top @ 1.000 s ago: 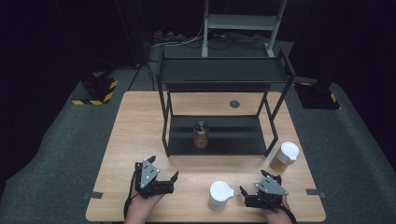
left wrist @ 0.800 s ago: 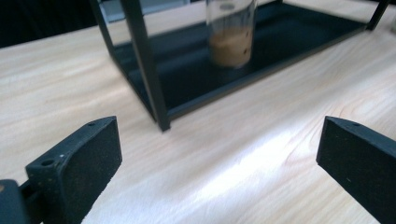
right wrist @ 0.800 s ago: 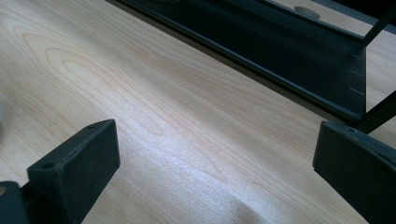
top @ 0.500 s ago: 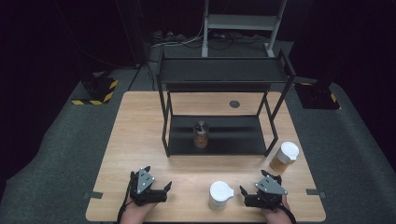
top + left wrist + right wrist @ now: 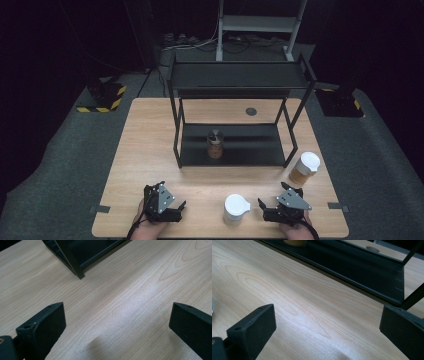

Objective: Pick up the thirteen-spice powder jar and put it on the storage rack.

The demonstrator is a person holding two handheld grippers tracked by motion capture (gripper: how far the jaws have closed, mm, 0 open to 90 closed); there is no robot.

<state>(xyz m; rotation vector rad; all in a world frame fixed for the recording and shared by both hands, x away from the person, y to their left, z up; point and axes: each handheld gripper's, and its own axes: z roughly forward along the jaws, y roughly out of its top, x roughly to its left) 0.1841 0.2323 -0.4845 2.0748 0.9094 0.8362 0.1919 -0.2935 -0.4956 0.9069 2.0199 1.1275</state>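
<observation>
On the wooden surface point(image 5: 150, 150), both claws are held spread at the frame's bottom: left claw point(image 5: 179, 207) idle, right claw point(image 5: 261, 206) beside the white-lidded cup point(image 5: 236, 207), seemingly for grasping.

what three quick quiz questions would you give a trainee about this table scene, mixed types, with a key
1. True or false: the left gripper is shut on the white-lidded jar near the table's front edge.
2. Multiple choice: the small jar with the dark lid stands (A) on the rack's top shelf, (B) on the lower shelf of the black rack, (C) on the bare table.
3. Fill in: the amber jar with a white lid stands just outside the rack's front ____ leg.

Key
1. False: its jaws stand wide apart over bare wood.
2. B
3. Right, ahead of the right gripper.
</observation>
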